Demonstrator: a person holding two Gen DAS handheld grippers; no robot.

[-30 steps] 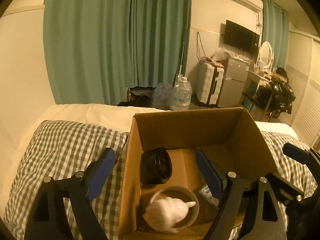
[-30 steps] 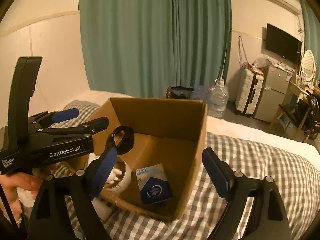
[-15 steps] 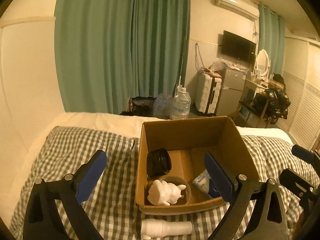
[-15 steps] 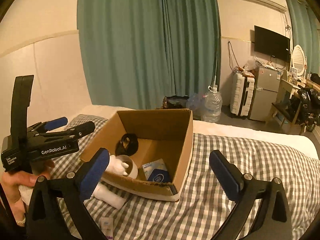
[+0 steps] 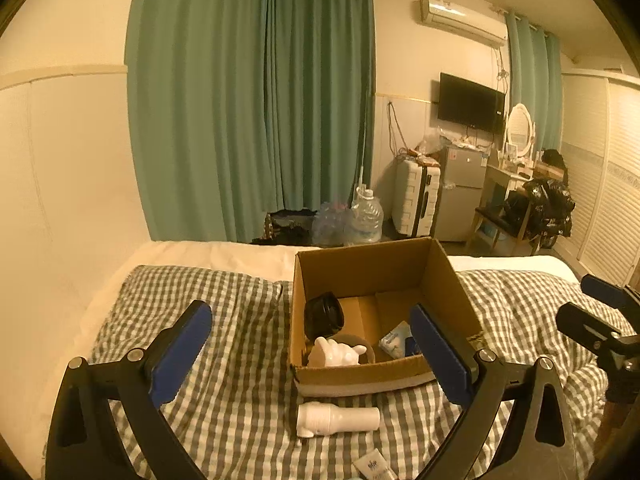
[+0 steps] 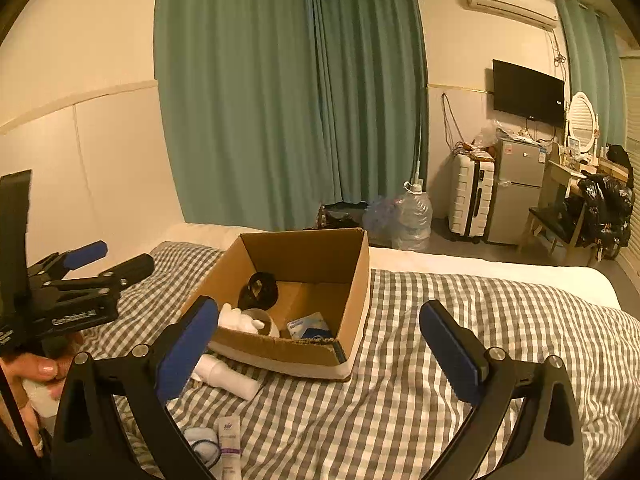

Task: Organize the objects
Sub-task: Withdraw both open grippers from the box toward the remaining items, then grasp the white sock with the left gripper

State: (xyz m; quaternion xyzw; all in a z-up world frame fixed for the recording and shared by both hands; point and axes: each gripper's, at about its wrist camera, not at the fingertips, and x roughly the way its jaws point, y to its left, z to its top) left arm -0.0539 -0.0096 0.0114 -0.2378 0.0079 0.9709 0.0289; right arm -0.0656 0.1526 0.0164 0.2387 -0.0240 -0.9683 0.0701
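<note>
sachet [image 5: 375,470]: cut by bottom edge, print unreadable | blue packet [image 5: 396,339]: partly behind box wall [image 5: 362,376]

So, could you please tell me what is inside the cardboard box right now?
Inside the box: a black jar, a white figurine sitting in a tape roll, and a blue packet. The near wall hides the floor just behind it.
</note>
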